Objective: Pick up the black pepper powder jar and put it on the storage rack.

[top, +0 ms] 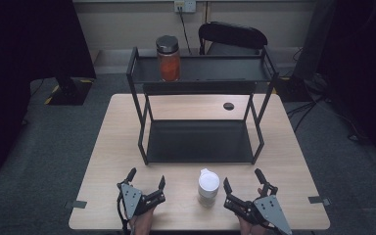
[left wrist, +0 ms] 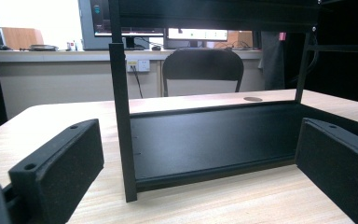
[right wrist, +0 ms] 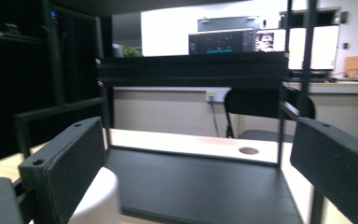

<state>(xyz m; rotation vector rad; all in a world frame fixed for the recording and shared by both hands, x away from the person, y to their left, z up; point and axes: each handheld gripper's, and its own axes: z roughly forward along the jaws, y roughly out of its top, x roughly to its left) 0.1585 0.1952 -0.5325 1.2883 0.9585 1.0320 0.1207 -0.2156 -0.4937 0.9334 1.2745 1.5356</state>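
Flanking one white-lidded jar [top: 208, 187], left gripper [top: 146, 180] and right gripper [top: 242, 182] gape (two jars counting the rack's orange jar [top: 168, 58]).

White jar [right wrist: 95, 198] (blurred) cut off below.

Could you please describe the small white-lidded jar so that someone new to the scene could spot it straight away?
On the wooden table, look in front of the black two-tier shelf, near the table's front edge. The white-lidded jar stands upright between the two tools, closer to the right tool. Unlike the dark-lidded orange jar on the top tier, it is short and pale.
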